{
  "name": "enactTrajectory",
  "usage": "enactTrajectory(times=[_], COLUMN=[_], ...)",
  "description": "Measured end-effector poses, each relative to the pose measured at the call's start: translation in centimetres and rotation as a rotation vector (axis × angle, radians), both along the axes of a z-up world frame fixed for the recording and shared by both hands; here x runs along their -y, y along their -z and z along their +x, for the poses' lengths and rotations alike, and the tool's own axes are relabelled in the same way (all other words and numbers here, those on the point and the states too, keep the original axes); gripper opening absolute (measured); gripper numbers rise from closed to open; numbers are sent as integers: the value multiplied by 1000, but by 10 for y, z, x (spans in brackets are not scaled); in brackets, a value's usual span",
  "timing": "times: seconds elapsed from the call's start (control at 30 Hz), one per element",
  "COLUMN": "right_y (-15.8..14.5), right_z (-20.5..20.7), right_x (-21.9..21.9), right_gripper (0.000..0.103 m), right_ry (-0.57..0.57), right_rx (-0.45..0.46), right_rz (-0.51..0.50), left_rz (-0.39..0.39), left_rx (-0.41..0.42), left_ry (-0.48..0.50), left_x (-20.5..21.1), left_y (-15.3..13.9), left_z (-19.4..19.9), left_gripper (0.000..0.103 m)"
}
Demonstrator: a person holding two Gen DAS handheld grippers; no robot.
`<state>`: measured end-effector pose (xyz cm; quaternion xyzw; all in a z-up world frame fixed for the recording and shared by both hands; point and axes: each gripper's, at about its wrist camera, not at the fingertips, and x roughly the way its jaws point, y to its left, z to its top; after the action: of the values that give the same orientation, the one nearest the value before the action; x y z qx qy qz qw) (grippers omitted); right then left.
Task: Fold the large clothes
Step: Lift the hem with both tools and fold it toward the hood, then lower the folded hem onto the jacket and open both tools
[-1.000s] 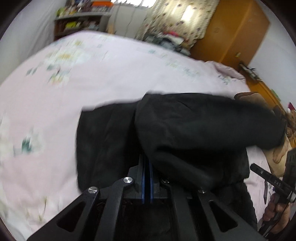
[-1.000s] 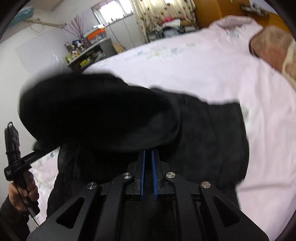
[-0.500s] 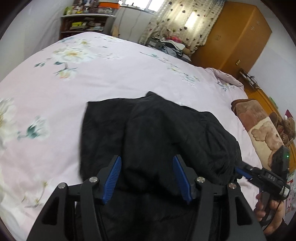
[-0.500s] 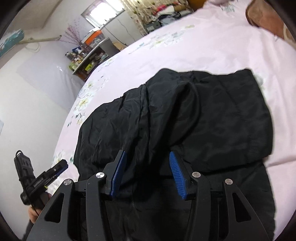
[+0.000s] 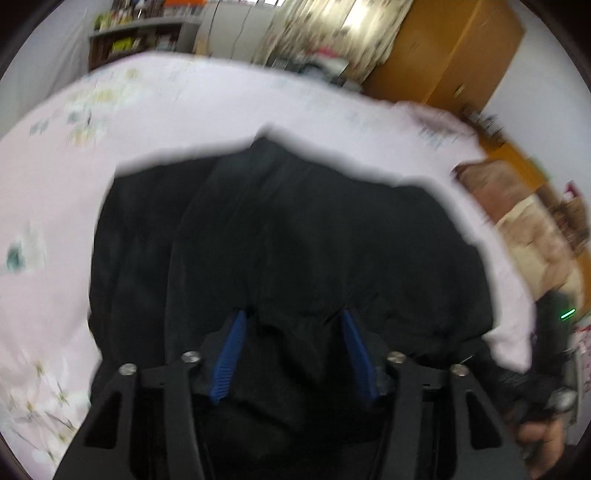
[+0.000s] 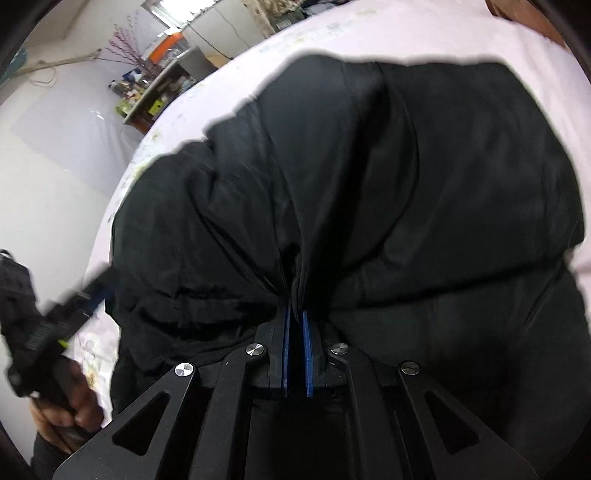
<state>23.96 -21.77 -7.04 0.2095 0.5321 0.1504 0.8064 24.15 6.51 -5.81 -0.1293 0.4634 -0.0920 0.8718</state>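
Observation:
A large black padded jacket [image 5: 295, 229] lies partly folded on a pink flowered bedsheet [image 5: 110, 110]. My left gripper [image 5: 293, 317] is open, its blue pads wide apart with a bulge of the jacket's near edge between them. In the right wrist view the jacket [image 6: 406, 166] fills the frame. My right gripper [image 6: 295, 314] is shut on a pinched fold of the jacket's fabric. The left gripper also shows at the left edge of that view [image 6: 74, 302], and the right one at the right edge of the left wrist view [image 5: 546, 373].
A brown bear-patterned blanket [image 5: 524, 229] lies at the bed's right side. An orange wardrobe [image 5: 450, 48] and flowered curtain [image 5: 325, 29] stand behind the bed. A cluttered shelf [image 5: 140, 40] is at the back left, also in the right wrist view [image 6: 159, 92].
One second ago both grippers were shut on the jacket and carried a fold over. Half a second ago both stood open. Now the right gripper has shut on a fold; the left stays open, lower on the fabric.

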Motion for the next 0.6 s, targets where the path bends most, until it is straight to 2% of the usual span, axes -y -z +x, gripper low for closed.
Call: enactTrajectory(times=[0.07, 0.1, 0.2, 0.27, 0.37, 0.43, 0.5, 0.6], right_y=[2, 2, 5, 1, -30, -54, -67, -75], right_z=[2, 3, 8, 9, -6, -12, -8, 17], right_x=[-1, -3, -7, -4, 2, 10, 16, 23], right_gripper=[6, 6, 6, 12, 18, 19, 19, 19], right_ry=[-6, -18, -53, -61, -68, -71, -67, -50], right_rx=[7, 14, 14, 15, 144, 210, 251, 280], right_rz=[-19, -38, -70, -61, -116, -137, -165, -203], left_rz=[33, 74, 139, 150, 142, 126, 113, 134], left_rx=[31, 31, 26, 12, 10, 21, 69, 162], left_ry=[5, 4, 8, 4, 19, 22, 20, 16], left_x=[-1, 2, 9, 10, 10, 7, 5, 6], left_y=[10, 13, 19, 16, -2, -16, -34, -58], left_z=[-6, -6, -3, -2, -9, -16, -20, -4], left_gripper=[46, 41, 41, 41, 40, 40, 40, 40])
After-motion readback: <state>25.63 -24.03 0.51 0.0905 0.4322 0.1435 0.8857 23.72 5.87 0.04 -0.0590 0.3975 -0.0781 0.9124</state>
